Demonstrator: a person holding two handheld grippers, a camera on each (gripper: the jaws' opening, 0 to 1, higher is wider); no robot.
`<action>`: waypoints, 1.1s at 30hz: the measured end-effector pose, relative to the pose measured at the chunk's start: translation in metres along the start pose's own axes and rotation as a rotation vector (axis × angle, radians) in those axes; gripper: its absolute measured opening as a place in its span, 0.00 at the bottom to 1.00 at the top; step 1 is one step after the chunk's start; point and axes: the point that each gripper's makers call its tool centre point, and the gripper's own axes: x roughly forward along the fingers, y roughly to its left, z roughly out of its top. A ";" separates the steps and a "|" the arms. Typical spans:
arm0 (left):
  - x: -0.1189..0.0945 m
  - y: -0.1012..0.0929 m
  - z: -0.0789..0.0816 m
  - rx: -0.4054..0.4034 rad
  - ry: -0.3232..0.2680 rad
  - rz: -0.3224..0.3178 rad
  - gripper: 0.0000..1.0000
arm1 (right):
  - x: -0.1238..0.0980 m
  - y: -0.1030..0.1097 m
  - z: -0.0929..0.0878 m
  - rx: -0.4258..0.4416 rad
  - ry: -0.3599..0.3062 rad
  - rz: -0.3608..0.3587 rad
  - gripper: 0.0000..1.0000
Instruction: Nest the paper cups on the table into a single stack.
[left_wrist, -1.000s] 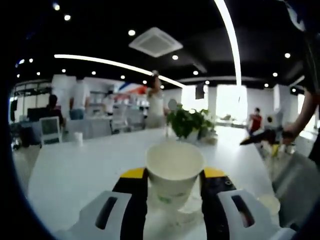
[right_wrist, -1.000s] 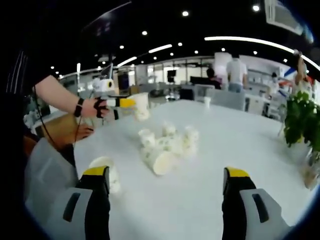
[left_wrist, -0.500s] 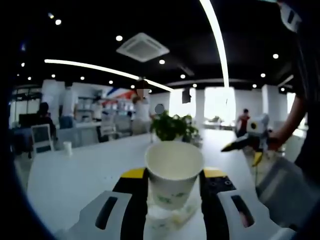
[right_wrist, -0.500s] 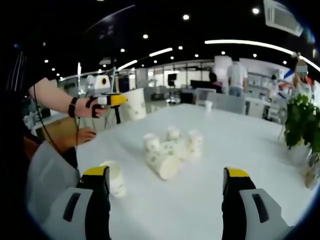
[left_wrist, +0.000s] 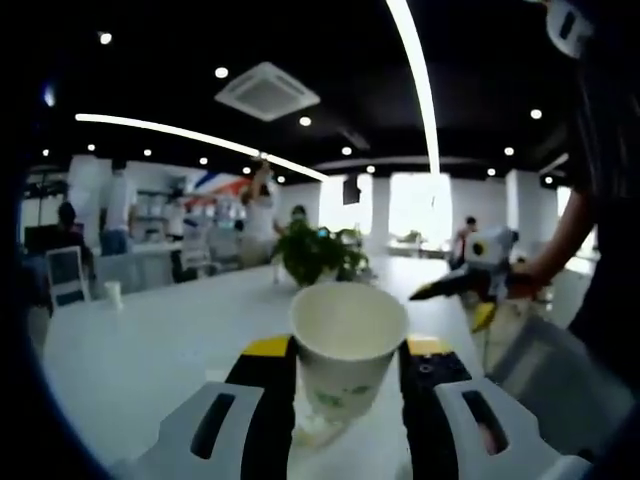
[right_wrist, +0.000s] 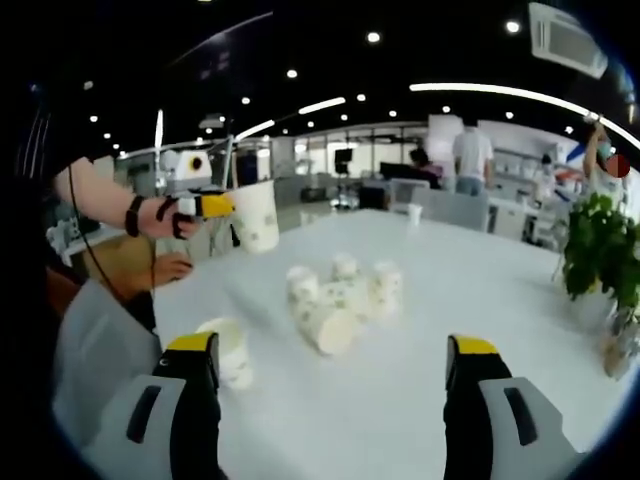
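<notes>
The left gripper (left_wrist: 348, 375) jaws grasp a white paper cup (left_wrist: 347, 345) upright above the white tabletop (right_wrist: 480, 290), while the right gripper (right_wrist: 333, 400) jaws stand released before a cluster of white paper cups (right_wrist: 340, 296) resting mid-tabletop, one lone cup (right_wrist: 228, 352) near its left jaw.

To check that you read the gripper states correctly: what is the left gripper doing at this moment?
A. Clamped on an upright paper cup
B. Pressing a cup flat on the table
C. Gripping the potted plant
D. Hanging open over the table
A: in the left gripper view the left gripper has its jaws shut on either side of an upright paper cup, held clear of the table.
</notes>
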 end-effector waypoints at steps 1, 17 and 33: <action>0.000 -0.003 -0.001 -0.003 0.000 -0.004 0.38 | 0.000 0.000 0.000 0.000 0.001 -0.001 0.92; 0.003 -0.043 -0.029 -0.061 0.008 -0.027 0.38 | -0.003 -0.003 -0.002 0.010 0.002 -0.010 0.92; 0.007 -0.074 -0.051 -0.086 0.054 -0.074 0.38 | -0.010 -0.007 -0.005 0.015 0.006 -0.021 0.91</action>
